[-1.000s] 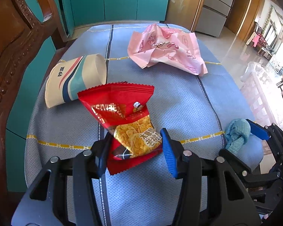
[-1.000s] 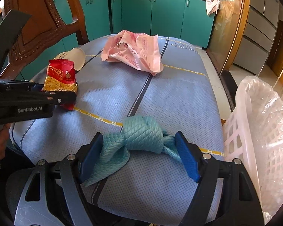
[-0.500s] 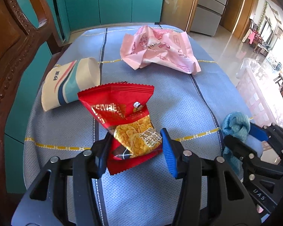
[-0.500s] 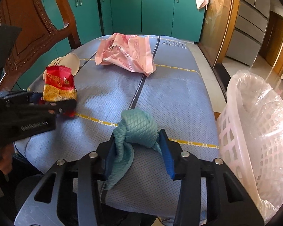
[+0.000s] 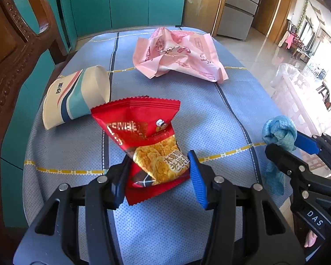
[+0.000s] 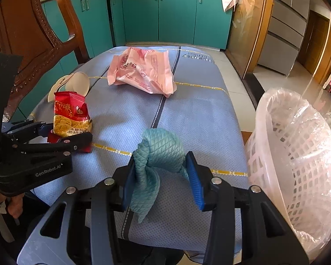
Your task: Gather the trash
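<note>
your left gripper is pinching the red snack bag by its lower end, lifted just over the table; it's light, crinkly and slippery, so grip near the seal. your right gripper is clamping the knotted teal cloth, soft and limp, at the knot. the lined white basket beside the table's right edge is looking empty.

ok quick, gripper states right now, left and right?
Left gripper: closed on the red snack packet.
Right gripper: closed on the knotted teal cloth.
</note>
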`<state>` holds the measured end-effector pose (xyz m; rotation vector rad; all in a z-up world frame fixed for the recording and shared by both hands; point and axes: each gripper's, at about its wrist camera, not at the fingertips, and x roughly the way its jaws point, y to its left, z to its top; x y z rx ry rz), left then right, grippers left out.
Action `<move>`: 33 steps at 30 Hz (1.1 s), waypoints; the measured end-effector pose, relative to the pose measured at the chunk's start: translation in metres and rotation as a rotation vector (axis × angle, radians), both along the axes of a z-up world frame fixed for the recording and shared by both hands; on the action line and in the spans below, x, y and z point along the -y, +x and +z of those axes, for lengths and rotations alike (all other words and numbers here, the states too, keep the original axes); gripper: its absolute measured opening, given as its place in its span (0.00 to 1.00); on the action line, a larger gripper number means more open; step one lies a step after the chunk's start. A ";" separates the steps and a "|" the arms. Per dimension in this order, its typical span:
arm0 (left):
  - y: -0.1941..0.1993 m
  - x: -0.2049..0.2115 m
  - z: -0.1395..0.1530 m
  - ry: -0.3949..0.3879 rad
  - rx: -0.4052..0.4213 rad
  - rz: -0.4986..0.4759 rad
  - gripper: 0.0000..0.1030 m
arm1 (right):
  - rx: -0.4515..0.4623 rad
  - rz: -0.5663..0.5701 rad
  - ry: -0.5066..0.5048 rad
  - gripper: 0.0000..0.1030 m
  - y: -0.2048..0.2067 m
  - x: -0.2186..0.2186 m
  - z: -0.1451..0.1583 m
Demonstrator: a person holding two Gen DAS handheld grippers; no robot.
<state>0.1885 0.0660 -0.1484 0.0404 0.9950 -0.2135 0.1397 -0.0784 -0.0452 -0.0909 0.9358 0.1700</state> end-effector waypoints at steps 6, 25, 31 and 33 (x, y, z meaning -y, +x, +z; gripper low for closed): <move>0.001 0.000 -0.002 0.006 -0.008 -0.005 0.49 | 0.001 0.002 0.006 0.42 0.001 0.000 -0.001; -0.002 -0.007 0.004 -0.006 0.026 0.020 0.49 | 0.014 -0.008 0.034 0.42 -0.002 0.005 0.003; -0.005 -0.007 0.005 0.000 0.033 0.022 0.49 | 0.024 -0.002 0.042 0.42 -0.005 0.005 0.005; -0.005 -0.007 0.005 0.000 0.033 0.022 0.49 | 0.023 0.000 0.043 0.42 -0.004 0.005 0.004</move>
